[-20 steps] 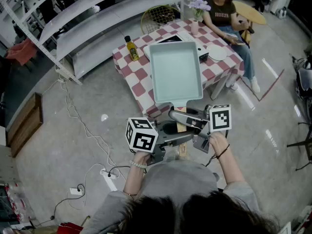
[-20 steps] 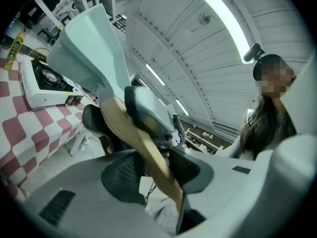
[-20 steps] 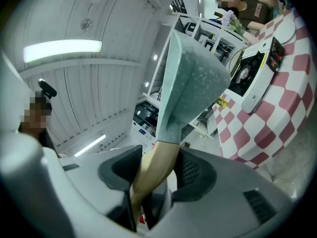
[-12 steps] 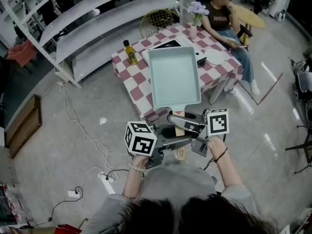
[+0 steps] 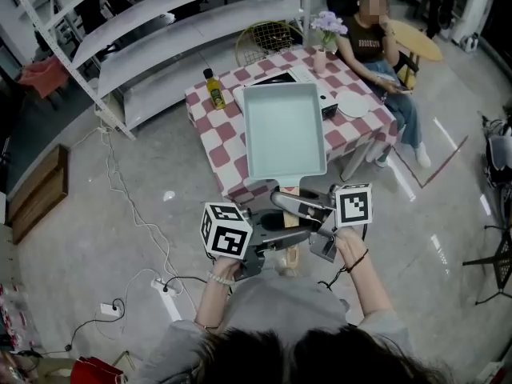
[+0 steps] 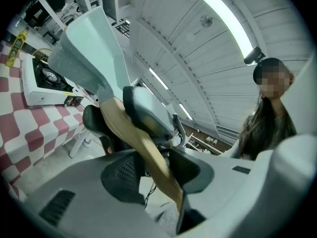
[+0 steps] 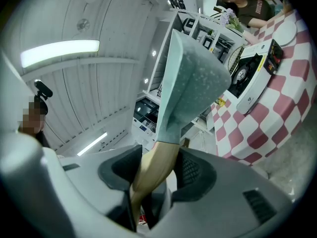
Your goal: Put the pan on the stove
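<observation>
A mint-green rectangular pan (image 5: 284, 130) hangs level in the air over the checkered table (image 5: 220, 142). It hides most of the white portable stove (image 5: 276, 79). Its wooden handle (image 5: 290, 256) points back at me. My left gripper (image 5: 276, 240) is shut on the handle from the left, and my right gripper (image 5: 294, 204) is shut on it nearer the pan. In the left gripper view the handle (image 6: 143, 148) runs between the left gripper's (image 6: 148, 170) pads, with the stove (image 6: 42, 81) beyond. In the right gripper view the right gripper (image 7: 157, 172) clamps the handle (image 7: 156, 170) under the pan (image 7: 190, 83).
On the table stand an oil bottle (image 5: 214, 89), a white plate (image 5: 352, 103) and a vase of flowers (image 5: 328, 30). A person (image 5: 376, 38) sits behind it. White shelves (image 5: 160, 30) and a wire chair (image 5: 268, 37) stand at the back. Cables and a power strip (image 5: 168, 290) lie on the floor.
Both grippers keep their hold on the handle. The pan has edged a little farther over the table and covers more of the stove.
</observation>
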The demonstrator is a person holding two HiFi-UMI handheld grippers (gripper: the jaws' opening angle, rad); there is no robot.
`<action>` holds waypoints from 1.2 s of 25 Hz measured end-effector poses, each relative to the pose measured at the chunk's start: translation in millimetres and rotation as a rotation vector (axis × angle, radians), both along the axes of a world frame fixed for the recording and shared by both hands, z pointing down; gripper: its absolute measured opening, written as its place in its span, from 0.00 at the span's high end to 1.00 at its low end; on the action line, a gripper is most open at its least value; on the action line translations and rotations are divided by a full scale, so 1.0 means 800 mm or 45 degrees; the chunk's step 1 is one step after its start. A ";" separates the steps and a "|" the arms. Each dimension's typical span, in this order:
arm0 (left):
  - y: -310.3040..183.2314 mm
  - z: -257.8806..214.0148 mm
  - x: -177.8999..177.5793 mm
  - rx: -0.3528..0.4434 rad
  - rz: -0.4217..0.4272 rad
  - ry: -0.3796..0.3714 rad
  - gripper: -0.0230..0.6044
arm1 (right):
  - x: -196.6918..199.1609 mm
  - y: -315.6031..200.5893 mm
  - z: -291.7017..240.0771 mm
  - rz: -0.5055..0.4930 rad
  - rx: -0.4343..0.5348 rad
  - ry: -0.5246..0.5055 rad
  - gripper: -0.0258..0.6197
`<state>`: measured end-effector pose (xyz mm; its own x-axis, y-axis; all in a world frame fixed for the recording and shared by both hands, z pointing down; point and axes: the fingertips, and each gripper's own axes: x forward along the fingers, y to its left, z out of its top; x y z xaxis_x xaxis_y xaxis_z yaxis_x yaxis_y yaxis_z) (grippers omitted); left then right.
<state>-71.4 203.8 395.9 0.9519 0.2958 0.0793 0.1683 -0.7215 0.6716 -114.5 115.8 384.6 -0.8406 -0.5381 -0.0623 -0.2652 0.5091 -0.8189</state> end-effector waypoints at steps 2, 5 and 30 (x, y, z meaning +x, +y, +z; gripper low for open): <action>-0.001 -0.001 0.005 0.001 -0.011 0.000 0.71 | 0.002 0.000 -0.003 -0.018 0.002 -0.012 0.66; -0.004 -0.001 0.009 -0.002 -0.024 -0.002 0.71 | 0.001 -0.001 -0.008 -0.045 0.003 -0.051 0.66; -0.148 0.015 0.059 -0.056 -0.012 -0.026 0.71 | 0.051 -0.147 0.010 -0.039 -0.054 -0.079 0.65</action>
